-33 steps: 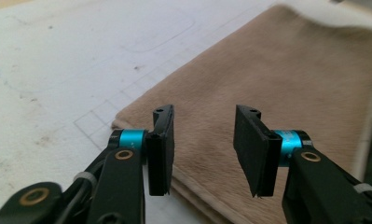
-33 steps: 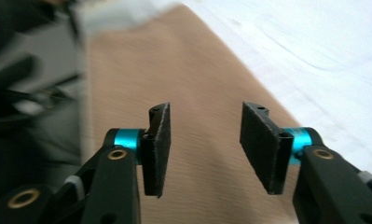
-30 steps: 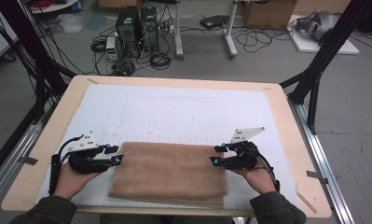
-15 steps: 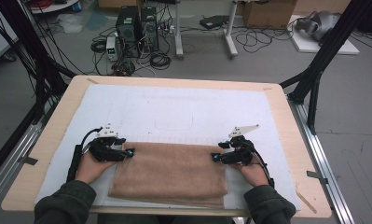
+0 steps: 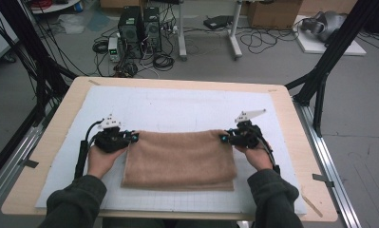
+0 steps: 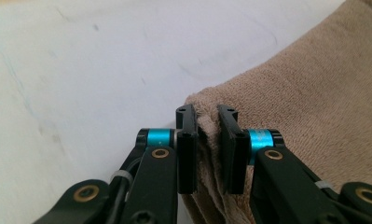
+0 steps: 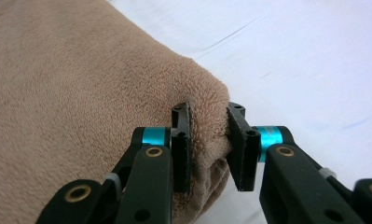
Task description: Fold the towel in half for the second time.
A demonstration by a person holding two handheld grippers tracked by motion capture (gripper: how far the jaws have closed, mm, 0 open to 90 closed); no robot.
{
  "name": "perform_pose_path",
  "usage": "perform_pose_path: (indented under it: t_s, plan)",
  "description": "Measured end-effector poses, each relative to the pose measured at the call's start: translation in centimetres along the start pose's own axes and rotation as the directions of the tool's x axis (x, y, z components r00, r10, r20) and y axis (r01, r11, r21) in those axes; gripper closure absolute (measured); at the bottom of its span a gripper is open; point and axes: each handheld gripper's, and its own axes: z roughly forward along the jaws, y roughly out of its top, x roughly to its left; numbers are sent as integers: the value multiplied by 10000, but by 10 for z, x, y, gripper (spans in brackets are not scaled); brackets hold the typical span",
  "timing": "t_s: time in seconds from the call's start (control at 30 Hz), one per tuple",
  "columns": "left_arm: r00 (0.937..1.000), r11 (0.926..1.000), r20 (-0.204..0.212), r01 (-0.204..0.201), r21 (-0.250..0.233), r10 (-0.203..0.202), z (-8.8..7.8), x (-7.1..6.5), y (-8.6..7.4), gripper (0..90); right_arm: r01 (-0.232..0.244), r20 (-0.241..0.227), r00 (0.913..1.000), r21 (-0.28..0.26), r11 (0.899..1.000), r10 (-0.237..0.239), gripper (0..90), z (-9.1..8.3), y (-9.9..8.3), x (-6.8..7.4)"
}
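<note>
- The folded tan towel (image 5: 180, 159) lies flat on the white mat (image 5: 177, 107), near the person's edge of the wooden table (image 5: 291, 123).
- The left gripper (image 5: 132, 137) has just been closing and pinches the towel's far left corner.
- The right gripper (image 5: 222, 138), also just closing, clamps the far right corner.

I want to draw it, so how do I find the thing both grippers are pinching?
Look at the white mat on the wooden table. Near its front lies a folded tan towel, the only soft, fuzzy brown thing there.
</note>
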Motion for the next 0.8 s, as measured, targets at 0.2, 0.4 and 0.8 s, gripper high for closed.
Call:
perform_pose_path:
  t_s: [0.2, 0.4, 0.8]
  plan:
    - [9852, 9986, -1675, -431, -295, 375, 21, 26, 44, 746, -279, 754, 9967, -480, 9985, 315, 663, 6, 40, -28]
    - [9895, 9970, -1437, -36, 776, 147, 20, 35, 31, 502, -735, 620, 9952, -326, 9968, 754, 452, 14, 33, -26]
    - [9925, 9921, 421, -1165, 475, 1145, -24, -14, -19, 544, 223, -611, 9978, -248, 9994, -237, 518, -2, -16, 29]
